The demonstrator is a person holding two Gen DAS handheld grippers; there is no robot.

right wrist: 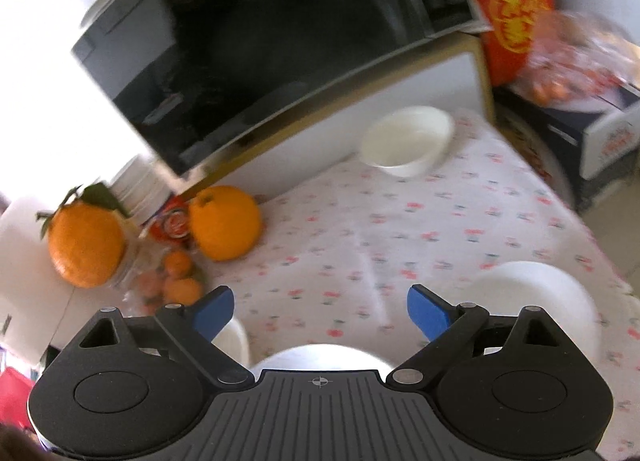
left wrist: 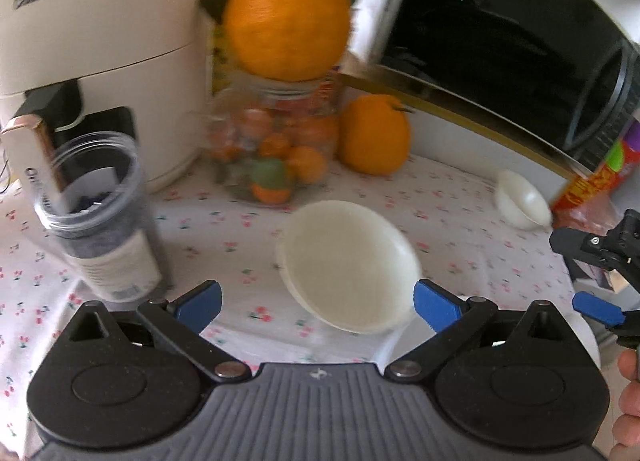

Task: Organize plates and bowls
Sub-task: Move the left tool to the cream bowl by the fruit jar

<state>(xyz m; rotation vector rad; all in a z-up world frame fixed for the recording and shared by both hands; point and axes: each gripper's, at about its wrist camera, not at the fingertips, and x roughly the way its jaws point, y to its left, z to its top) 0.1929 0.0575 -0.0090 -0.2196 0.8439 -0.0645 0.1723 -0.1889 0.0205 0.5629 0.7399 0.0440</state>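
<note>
In the left wrist view my left gripper (left wrist: 318, 305) is open and empty, just short of a white bowl (left wrist: 346, 265) on the flowered cloth. A smaller white bowl (left wrist: 522, 199) sits far right by the microwave. My right gripper shows at the right edge (left wrist: 596, 281). In the right wrist view my right gripper (right wrist: 320, 311) is open and empty above the cloth. A white bowl (right wrist: 408, 139) stands ahead by the microwave base. More white dishes lie close: one at right (right wrist: 536, 293), one under the gripper (right wrist: 320, 357), one at left (right wrist: 232, 339).
A white air fryer (left wrist: 92, 33), a clear cup (left wrist: 96, 213), a jar of small oranges (left wrist: 276, 145) topped by a large orange (left wrist: 288, 13), and another orange (left wrist: 374, 135) stand at the back. A microwave (right wrist: 256, 45) and red snack bag (right wrist: 516, 5) line the far side.
</note>
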